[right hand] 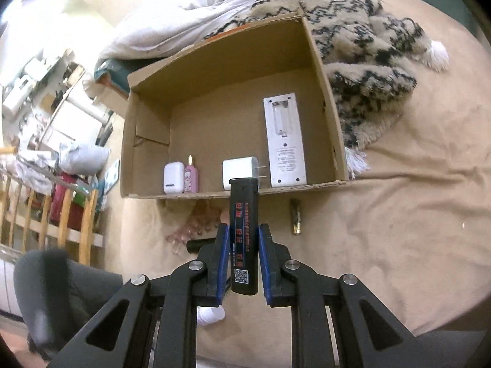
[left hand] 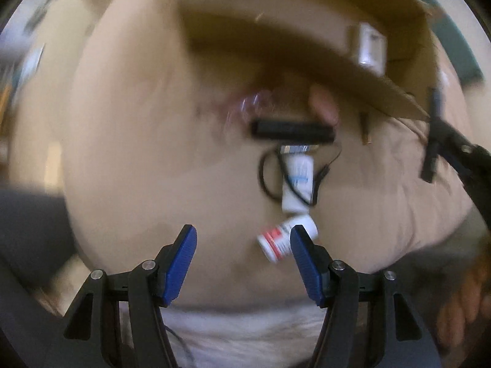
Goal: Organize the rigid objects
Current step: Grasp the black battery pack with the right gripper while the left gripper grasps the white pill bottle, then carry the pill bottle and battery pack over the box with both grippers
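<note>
A tan bedspread (right hand: 399,230) carries an open cardboard box (right hand: 147,128) lying with its mouth toward the camera, and along its near edge stand a white remote (right hand: 285,141), a white plug adapter (right hand: 239,171), a white earbud case (right hand: 173,179) and a small pink bottle (right hand: 191,179), seemingly items already sorted. The right gripper (right hand: 244,245) is clamped narrowly on an upright black lighter (right hand: 244,230) just before the box, probably to add it to that row. The left gripper (left hand: 242,245), its fingers spread wide and holding nothing, hovers near a blurred white bottle with a red label (left hand: 276,239), likely its next pick.
</note>
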Demonstrator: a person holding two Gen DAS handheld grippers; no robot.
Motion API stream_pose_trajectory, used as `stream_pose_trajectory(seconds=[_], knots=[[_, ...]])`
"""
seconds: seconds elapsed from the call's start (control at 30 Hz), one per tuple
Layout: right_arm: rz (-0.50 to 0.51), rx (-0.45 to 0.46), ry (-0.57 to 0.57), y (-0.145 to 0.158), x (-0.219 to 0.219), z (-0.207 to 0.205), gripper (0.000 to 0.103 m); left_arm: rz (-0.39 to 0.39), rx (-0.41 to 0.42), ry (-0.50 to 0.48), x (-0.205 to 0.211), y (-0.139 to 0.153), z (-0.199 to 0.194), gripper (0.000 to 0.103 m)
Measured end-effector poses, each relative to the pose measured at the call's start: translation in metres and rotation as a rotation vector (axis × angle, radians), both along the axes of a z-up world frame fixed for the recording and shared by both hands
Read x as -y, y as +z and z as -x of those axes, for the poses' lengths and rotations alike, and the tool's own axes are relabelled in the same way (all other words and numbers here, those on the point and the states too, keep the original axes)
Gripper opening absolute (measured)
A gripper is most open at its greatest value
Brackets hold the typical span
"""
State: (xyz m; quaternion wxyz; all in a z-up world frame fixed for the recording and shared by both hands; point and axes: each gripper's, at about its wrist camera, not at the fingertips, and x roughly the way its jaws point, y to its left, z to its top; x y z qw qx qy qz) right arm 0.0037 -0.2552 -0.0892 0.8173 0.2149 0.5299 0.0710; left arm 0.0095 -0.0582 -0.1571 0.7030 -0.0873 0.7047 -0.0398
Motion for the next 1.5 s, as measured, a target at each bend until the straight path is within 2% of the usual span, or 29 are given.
stream_pose_trajectory(seconds=[0.07, 0.13, 0.23, 0.37, 0.57, 0.67, 0.83, 1.1, 1.5], knots=[[-0.014, 0.008, -0.009, -0.001, 0.0, 0.002, 0.02, 0.013, -0.028, 0.101, 0.002, -0.008, 0.008, 0.06], [-0.033, 0.01, -0.015, -0.001, 0.001, 0.002, 0.02, 0.008, -0.019, 0.143, 0.013, -0.009, 0.014, 0.06], [-0.053, 0.015, -0.015, 0.0, 0.002, 0.003, 0.02, -0.037, 0.02, 0.148, 0.027, -0.007, 0.01, 0.06], [-0.068, 0.025, -0.008, 0.002, 0.003, 0.004, 0.02, -0.049, 0.011, 0.174, 0.04, -0.009, 0.006, 0.06], [-0.078, 0.035, -0.009, 0.005, 0.007, 0.005, 0.02, -0.115, -0.023, 0.134, 0.061, -0.027, 0.006, 0.06], [-0.074, 0.032, -0.005, 0.005, 0.007, 0.004, 0.02, -0.132, -0.039, 0.143, 0.06, -0.035, 0.005, 0.047], [-0.067, 0.027, -0.004, 0.004, 0.005, 0.001, 0.02, -0.105, -0.026, 0.145, 0.049, -0.028, 0.004, 0.046], [-0.05, 0.032, -0.01, 0.006, 0.005, 0.0, 0.02, -0.147, 0.026, 0.112, 0.021, -0.004, -0.005, 0.045], [-0.026, 0.033, -0.035, 0.007, 0.01, 0.002, 0.02, -0.235, 0.131, 0.158, -0.065, 0.037, -0.048, 0.045]])
